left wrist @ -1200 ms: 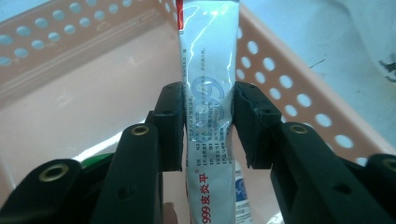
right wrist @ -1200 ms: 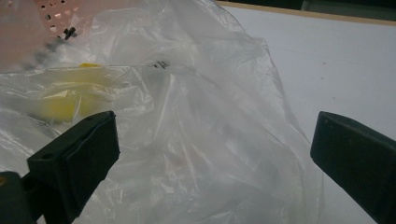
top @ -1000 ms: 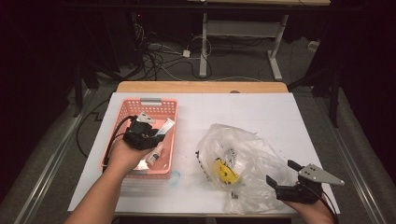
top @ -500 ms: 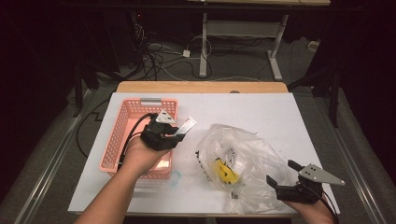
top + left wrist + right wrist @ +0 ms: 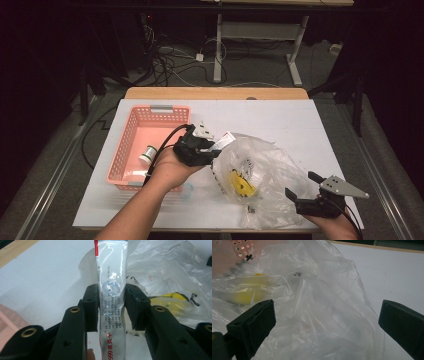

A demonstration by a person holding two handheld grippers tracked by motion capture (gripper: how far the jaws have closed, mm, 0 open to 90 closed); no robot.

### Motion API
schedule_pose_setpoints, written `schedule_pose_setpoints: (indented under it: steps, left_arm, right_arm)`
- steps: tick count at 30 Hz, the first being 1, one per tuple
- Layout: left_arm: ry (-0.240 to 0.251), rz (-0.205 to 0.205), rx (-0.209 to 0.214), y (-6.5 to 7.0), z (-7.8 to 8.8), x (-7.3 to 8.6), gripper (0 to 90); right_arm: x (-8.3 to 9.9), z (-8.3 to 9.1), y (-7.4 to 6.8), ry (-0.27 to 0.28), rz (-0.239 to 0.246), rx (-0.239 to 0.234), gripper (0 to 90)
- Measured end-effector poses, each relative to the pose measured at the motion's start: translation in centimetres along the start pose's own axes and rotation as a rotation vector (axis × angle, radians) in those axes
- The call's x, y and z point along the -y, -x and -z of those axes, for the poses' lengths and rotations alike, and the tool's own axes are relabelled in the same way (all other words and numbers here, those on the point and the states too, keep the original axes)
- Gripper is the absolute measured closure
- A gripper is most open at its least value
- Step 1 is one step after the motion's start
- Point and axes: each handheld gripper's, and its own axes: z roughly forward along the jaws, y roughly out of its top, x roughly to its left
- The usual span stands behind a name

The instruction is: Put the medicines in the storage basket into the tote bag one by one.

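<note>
My left gripper (image 5: pixel 212 148) is shut on a white tube (image 5: pixel 111 290) with red and blue print, held just right of the pink basket (image 5: pixel 131 135) at the near edge of a clear plastic bag (image 5: pixel 270 175). The tube (image 5: pixel 223 140) points toward the bag. Inside the bag lies a yellow item (image 5: pixel 241 184), also seen as a yellow item (image 5: pixel 172 298). My right gripper (image 5: pixel 302 185) stands open at the bag's near right corner, its jaws wide apart with the bag (image 5: pixel 319 310) between and beyond them.
A small white roll with a green band (image 5: pixel 147 152) lies in the basket. The white table (image 5: pixel 280 117) has a wooden strip along its far edge. Cables and desk legs lie on the floor beyond.
My left gripper has lifted the tube out of the basket and carried it right to the bag's edge. The right gripper has stayed in place.
</note>
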Motion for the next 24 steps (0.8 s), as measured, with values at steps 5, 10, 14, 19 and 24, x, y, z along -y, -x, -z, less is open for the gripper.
schedule_pose_setpoints:
  steps: [5, 10, 14, 19, 24]
  left_arm:
    - [0.004, -0.039, 0.013, 1.0, -0.6, -1.2, 62.9]
    - [0.019, -0.067, 0.037, 1.9, -1.3, -2.6, 62.9]
    - [0.021, -0.078, 0.058, 2.6, -2.4, -3.4, 62.9]
    - [0.015, -0.098, 0.083, 3.6, -3.9, -3.9, 62.9]
    - [0.001, -0.101, 0.098, 4.0, -5.1, -3.9, 62.9]
  right_arm:
    - [0.0, 0.0, 0.0, -0.001, 0.0, 0.0, 1.7]
    - [0.0, 0.0, 0.0, -0.001, -0.003, 0.001, 1.7]
    - [0.0, 0.0, 0.1, 0.001, 0.001, -0.002, 1.7]
    - [0.0, 0.1, 0.1, 0.002, -0.004, -0.001, 1.7]
    - [0.0, 0.0, 0.1, 0.005, -0.001, -0.005, 1.6]
